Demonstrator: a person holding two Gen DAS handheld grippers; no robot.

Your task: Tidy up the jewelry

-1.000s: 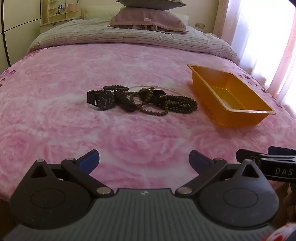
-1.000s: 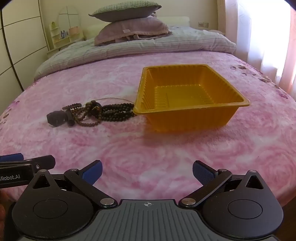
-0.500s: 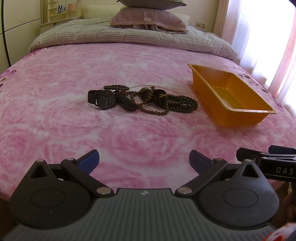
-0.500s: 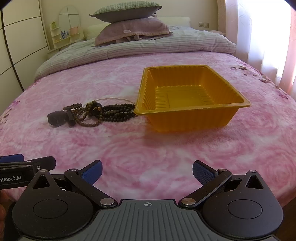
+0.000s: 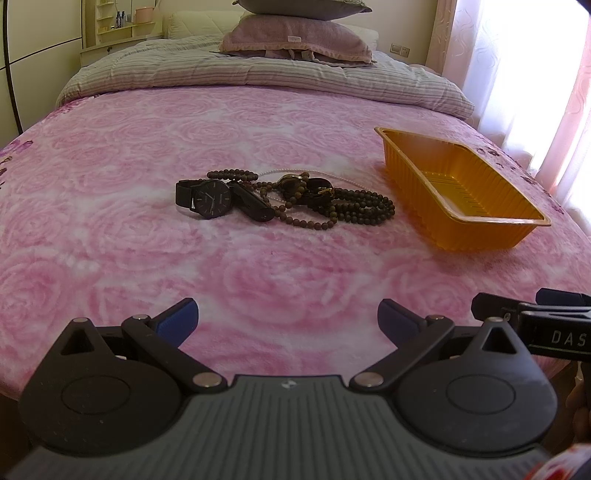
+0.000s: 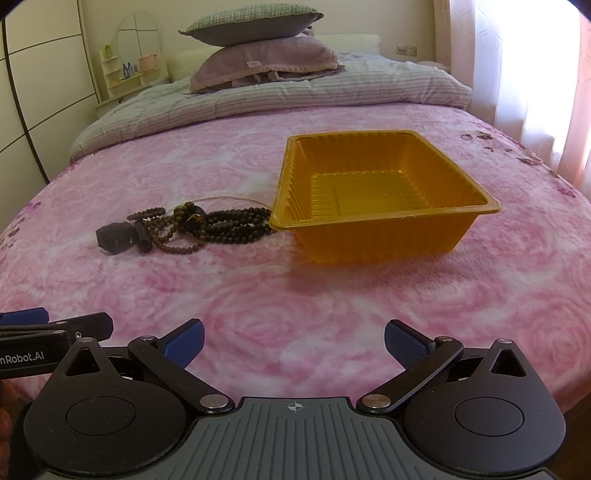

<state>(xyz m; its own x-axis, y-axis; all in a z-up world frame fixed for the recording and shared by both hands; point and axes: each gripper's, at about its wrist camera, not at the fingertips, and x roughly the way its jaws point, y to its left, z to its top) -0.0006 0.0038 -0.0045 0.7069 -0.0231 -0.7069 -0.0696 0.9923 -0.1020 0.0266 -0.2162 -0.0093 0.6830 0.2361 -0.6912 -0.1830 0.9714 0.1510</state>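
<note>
A heap of jewelry lies mid-bed on the pink blanket: a black watch (image 5: 211, 199), brown bead strands (image 5: 354, 211) and a thin pale chain (image 5: 295, 172). Right of the heap stands an empty orange plastic tray (image 5: 413, 186). From the right wrist view the beads (image 6: 229, 225) touch the tray's (image 6: 369, 243) left rim and the watch (image 6: 118, 236) lies farthest left. My left gripper (image 5: 288, 322) is open near the bed's front edge, well short of the heap. My right gripper (image 6: 293, 338) is open too, in front of the tray, holding nothing.
The pink rose-patterned blanket (image 5: 110, 229) covers the bed. A striped quilt (image 5: 258, 77) and stacked pillows (image 6: 258, 55) lie at the far end. Curtains (image 6: 535, 74) hang on the right, a shelf unit (image 5: 118, 26) stands at the back left.
Both views have crept slightly forward and up over the bed. The jewelry and the tray have not moved, and both grippers stay open.
</note>
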